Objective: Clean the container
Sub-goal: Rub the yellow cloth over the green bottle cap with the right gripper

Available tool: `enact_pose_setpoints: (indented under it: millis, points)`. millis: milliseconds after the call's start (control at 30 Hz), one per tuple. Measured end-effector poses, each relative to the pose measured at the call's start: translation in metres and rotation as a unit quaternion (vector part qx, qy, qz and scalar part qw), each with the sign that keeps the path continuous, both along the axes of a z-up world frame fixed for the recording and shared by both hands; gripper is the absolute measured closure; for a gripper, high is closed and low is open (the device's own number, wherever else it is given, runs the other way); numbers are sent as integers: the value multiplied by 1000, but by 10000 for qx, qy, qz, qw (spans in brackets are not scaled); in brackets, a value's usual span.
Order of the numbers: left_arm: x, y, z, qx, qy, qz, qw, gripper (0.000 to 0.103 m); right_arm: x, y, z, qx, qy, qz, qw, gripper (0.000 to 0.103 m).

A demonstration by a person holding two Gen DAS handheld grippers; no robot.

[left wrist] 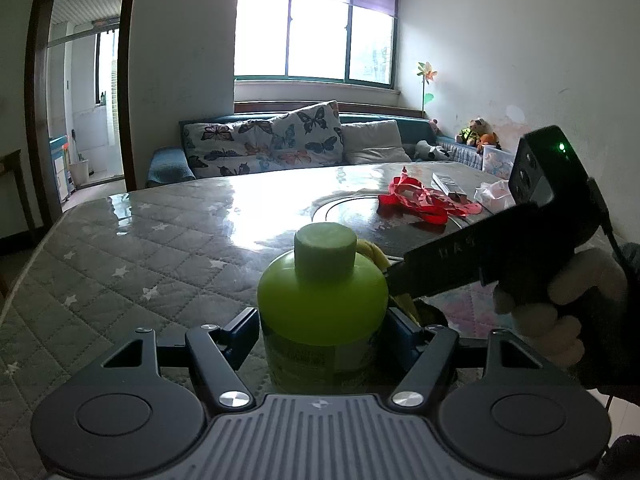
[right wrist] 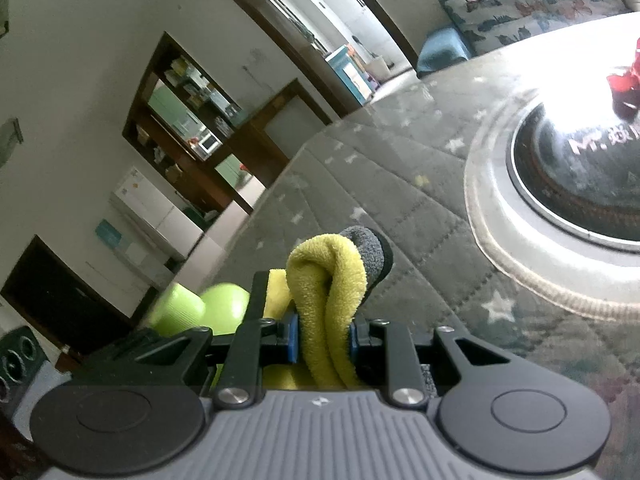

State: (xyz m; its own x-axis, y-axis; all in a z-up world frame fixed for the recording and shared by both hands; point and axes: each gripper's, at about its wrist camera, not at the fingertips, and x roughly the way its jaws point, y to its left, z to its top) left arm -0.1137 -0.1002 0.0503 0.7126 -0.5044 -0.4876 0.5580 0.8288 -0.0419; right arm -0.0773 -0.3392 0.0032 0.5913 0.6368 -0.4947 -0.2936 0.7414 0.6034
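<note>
A green bottle (left wrist: 322,304) with a green cap stands upright between the blue pads of my left gripper (left wrist: 322,330), which is shut on its body. In the left wrist view the right gripper's black body reaches in from the right, its tip against the bottle's right shoulder, held by a gloved hand (left wrist: 560,304). A yellow cloth (left wrist: 374,254) shows behind the bottle. In the right wrist view my right gripper (right wrist: 322,340) is shut on the folded yellow and grey cloth (right wrist: 332,280), and the green bottle (right wrist: 200,308) lies blurred at its left.
The table (left wrist: 140,248) has a grey quilted star-pattern cover under clear sheet, with a round dark inset (right wrist: 580,160) in the middle. Red ribbons (left wrist: 420,200), a small box and white wrapping lie at its far right. A sofa with butterfly cushions stands behind.
</note>
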Motion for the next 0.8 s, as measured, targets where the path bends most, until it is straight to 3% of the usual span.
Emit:
enact_pose_setpoints:
  millis: [400, 800]
  points:
    - [0, -1, 2, 30, 29, -9, 10000, 31, -21, -8, -5, 30, 56, -10, 10000, 80]
    - [1, -2, -1, 45, 82, 30, 10000, 32, -15, -3, 34, 221, -506, 123, 9984, 80]
